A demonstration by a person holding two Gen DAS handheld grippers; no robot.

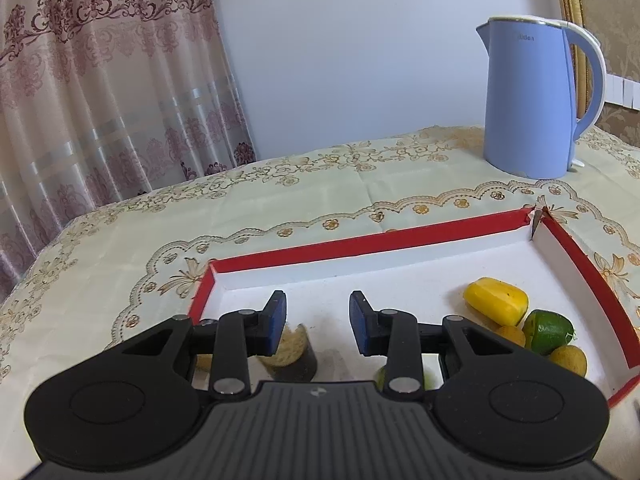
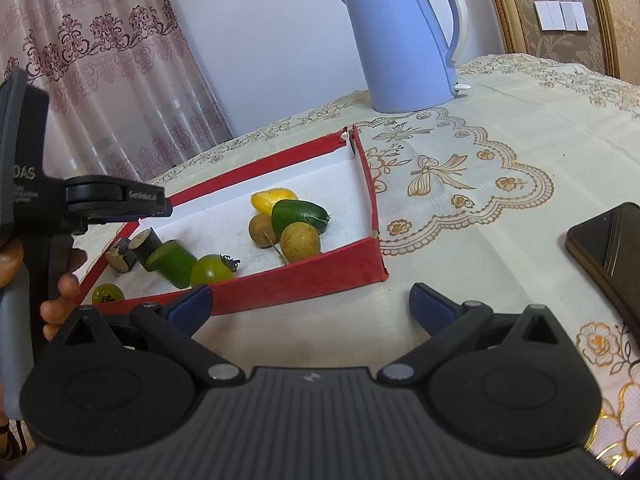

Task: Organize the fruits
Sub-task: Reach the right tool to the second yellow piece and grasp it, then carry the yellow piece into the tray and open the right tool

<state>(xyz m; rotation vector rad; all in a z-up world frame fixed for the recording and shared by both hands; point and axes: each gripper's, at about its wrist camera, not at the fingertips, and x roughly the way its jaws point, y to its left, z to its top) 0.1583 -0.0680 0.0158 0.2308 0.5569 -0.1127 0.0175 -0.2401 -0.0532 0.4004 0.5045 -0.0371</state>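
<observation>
Left gripper (image 1: 318,322) is hovering over the near-left part of the red tray (image 1: 360,242) with jaws spread, nothing between them. Just below its left finger a cut sugarcane piece (image 1: 290,350) with a dark skin is lying on the tray's white floor. A bit of green is peeking out under the right finger — too hidden to name.

Right gripper (image 2: 310,304) is sitting outside the tray over the tablecloth (image 2: 500,128), jaws spread wide and holding nothing.

Fruits are all lying in the tray. Far-right corner group: yellow fruit (image 2: 274,199), dark green fruit (image 2: 300,215) touching it, two brown longans (image 2: 263,230) (image 2: 300,242) just in front. Near-left group: two sugarcane pieces (image 2: 146,242) (image 2: 119,260), green cut piece (image 2: 172,262), green tomato (image 2: 210,270) touching it, and a second green tomato (image 2: 107,293) at the near-left corner.

From the left wrist view the same corner cluster is showing as yellow fruit (image 1: 496,300), green fruit (image 1: 548,330) and longan (image 1: 568,359).

Blue kettle (image 2: 404,40) is standing on the tablecloth beyond the tray — well apart. Dark phone (image 2: 612,252) is lying at the right edge. Curtain (image 1: 100,92) is hanging at left.
</observation>
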